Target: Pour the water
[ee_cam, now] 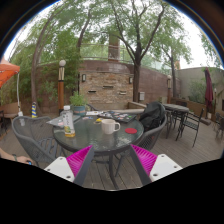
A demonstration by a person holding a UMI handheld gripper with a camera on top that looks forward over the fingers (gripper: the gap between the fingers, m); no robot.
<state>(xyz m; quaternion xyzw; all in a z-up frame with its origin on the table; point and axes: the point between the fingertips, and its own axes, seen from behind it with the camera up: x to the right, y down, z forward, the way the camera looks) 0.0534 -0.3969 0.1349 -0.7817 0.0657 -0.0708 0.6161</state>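
Note:
A round glass patio table (95, 135) stands a good way beyond my fingers. On its left side stands a clear bottle (68, 121) with yellowish liquid, and a white mug (110, 127) sits right of it. Papers (108, 116) lie flat on the glass behind the mug. My gripper (112, 165) is open, its magenta pads (79, 160) spread wide with only the table's legs and the wooden deck between them. Nothing is held.
Metal mesh chairs (40, 143) ring the table; a black bag (153, 117) rests on the right chair. A small potted plant (78, 101) stands at the table's far side. More chairs (190, 120) and a stone wall (105, 85) stand behind.

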